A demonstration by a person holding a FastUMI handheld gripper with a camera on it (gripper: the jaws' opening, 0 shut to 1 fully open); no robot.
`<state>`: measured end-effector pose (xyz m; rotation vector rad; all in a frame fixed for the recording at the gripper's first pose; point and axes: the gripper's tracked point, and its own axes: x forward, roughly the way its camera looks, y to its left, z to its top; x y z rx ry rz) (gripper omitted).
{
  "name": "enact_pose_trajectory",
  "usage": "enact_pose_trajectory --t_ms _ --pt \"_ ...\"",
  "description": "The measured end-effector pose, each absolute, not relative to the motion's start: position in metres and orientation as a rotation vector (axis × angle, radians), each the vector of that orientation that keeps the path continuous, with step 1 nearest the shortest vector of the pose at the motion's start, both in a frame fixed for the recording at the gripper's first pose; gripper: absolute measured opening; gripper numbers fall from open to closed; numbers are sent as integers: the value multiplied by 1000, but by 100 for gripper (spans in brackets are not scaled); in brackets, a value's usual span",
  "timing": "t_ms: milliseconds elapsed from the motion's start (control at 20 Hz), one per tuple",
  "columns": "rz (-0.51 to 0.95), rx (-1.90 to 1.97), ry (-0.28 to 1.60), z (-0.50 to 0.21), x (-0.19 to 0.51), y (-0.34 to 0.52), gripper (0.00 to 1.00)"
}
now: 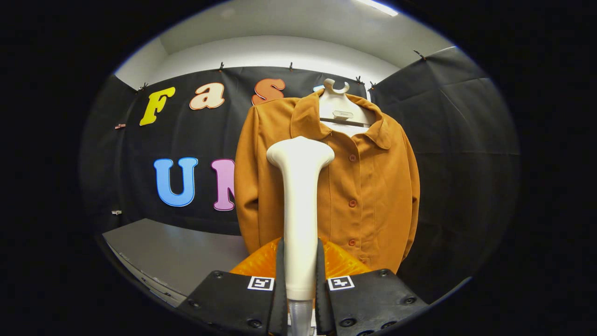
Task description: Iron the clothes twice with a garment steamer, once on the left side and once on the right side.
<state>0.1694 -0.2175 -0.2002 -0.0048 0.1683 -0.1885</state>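
An orange-brown buttoned shirt [368, 186] hangs on a white hanger [339, 109] in front of the black cloth wall. My gripper [299, 268] is shut on the handle of a white garment steamer [300, 186], which stands upright between the fingers. The steamer's wide head [301, 154] is raised in front of the shirt's left half, at chest height, just left of the button row. I cannot tell whether the head touches the fabric. An orange part [340, 261] shows just behind the fingers, low beside the handle.
A grey table top [177, 252] stretches low to the left of the shirt. Black cloth walls close the booth behind and to the right [457, 154].
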Motion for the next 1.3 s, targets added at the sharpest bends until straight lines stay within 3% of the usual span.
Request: enact_pose_trajectory --t_ms 1300 --pt "-225 96 598 -387 80 -243 27"
